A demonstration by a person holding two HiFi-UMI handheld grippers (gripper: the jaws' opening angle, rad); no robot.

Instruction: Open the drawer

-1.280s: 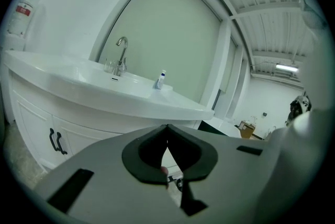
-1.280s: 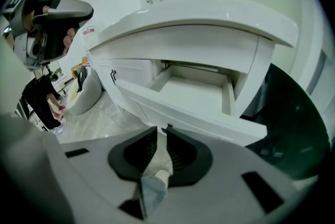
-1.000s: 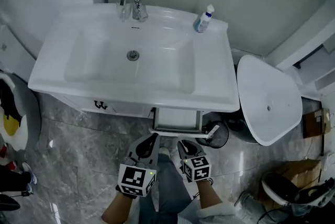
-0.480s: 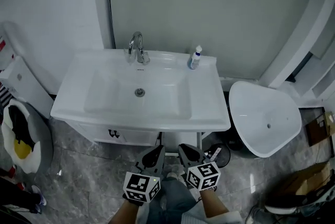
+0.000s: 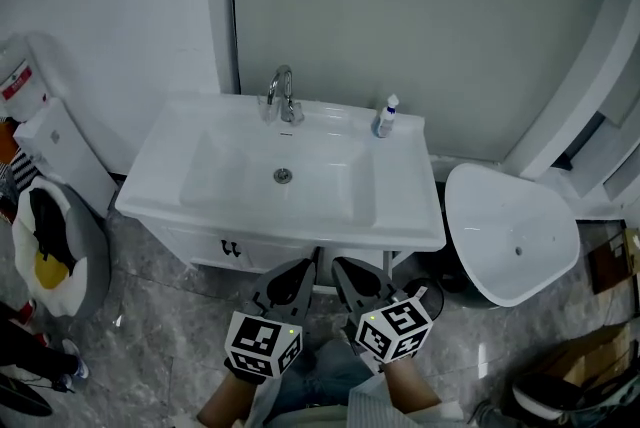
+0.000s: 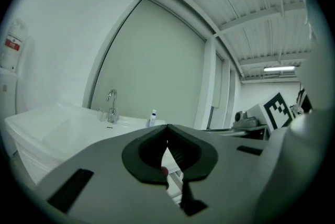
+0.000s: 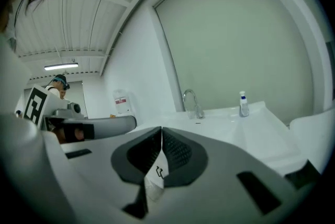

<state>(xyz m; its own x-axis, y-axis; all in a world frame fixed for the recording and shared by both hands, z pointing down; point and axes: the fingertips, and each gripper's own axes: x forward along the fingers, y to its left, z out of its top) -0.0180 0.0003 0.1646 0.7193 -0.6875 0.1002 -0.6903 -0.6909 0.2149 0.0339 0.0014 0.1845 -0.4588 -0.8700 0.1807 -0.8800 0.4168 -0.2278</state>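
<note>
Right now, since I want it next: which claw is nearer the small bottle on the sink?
Right. The right claw, jaws closing on nothing, sits in front of the sink, slightly left of the bottle; the left claw is beside it, further left.

Bathroom: washbasin [image 5: 408,216] with tap [image 5: 284,97]

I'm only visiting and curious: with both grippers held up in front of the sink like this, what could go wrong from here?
1. The left gripper, shut, and the right gripper, its jaws closing on nothing, hang close side by side; they might knock together.
2. The bottle stands upright on the sink rim; jolting the cabinet could topple it.
</note>
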